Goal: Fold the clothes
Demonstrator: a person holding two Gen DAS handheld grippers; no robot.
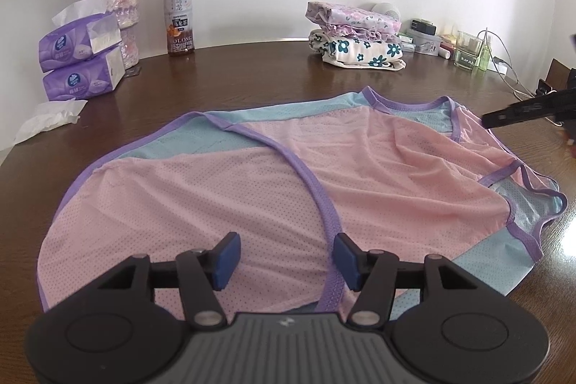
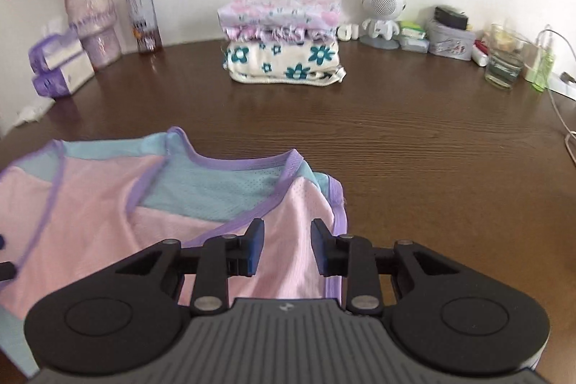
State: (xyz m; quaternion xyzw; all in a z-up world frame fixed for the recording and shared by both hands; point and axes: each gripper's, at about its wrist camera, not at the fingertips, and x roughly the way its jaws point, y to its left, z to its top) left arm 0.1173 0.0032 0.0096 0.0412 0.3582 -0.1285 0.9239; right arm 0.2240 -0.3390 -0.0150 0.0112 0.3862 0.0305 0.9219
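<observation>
Your pink mesh top point(image 1: 288, 175) lies spread flat on the table point(image 1: 252, 74), in front of the folded stack point(image 1: 354, 36), so both ends are reachable. At the top's left end, your left gripper point(image 1: 286, 260) hovers wide open, holding nothing, its fingers astride the purple trim point(image 1: 324, 215). At the top's neckline end, your right gripper point(image 2: 287, 247) is likewise open and empty, probably poised to pinch that edge.

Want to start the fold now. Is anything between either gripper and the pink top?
Nothing visible. Both the left gripper and right gripper hang open directly over the top, with only its fabric between their fingers.
</observation>
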